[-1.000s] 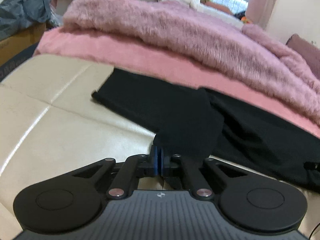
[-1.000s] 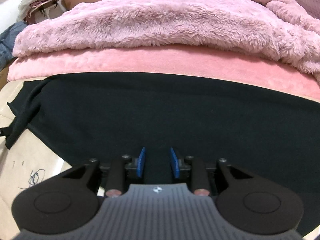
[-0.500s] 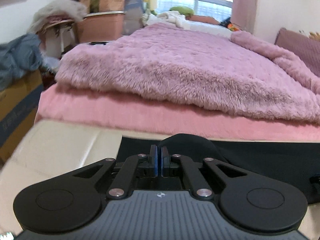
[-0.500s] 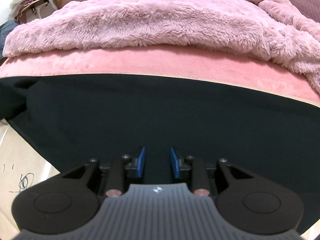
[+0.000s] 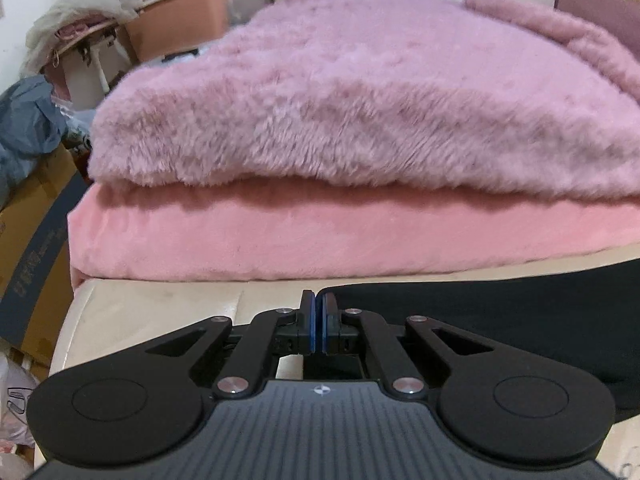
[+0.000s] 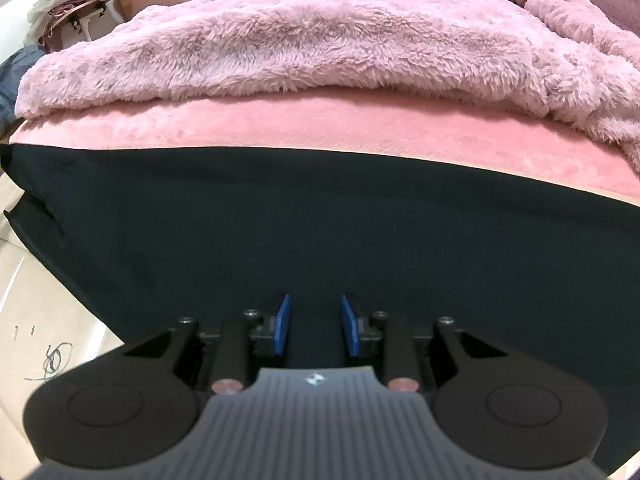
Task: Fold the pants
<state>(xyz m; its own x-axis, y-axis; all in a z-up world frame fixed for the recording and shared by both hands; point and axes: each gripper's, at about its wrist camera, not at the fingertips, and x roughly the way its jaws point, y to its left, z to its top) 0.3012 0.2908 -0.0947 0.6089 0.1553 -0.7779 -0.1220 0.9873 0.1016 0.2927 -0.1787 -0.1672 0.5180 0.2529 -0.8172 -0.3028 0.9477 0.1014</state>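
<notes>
Black pants point(image 6: 320, 220) lie spread across a cream padded surface point(image 6: 40, 320), in front of a pink bed. Their left end is doubled over in a soft fold point(image 6: 32, 208). My right gripper point(image 6: 316, 320) hovers low over the middle of the cloth. Its blue pads point(image 6: 284, 326) stand apart, with only the flat fabric below them. In the left wrist view the pants point(image 5: 500, 320) fill the lower right. My left gripper point(image 5: 319, 308) is shut, and the cloth's left edge runs right up to its tips and shows dark beneath them.
A pink mattress cover point(image 5: 320, 240) with a fluffy mauve blanket point(image 5: 360, 100) rises just behind the pants. A cardboard box point(image 5: 36, 248) and piled clutter point(image 5: 80, 20) stand at the left. Pen scribbles point(image 6: 52, 360) mark the cream surface.
My left gripper has swung toward the bed, carrying the pants' end with it. In the right wrist view the left end of the pants has come inward and folded over. The right gripper stayed put.
</notes>
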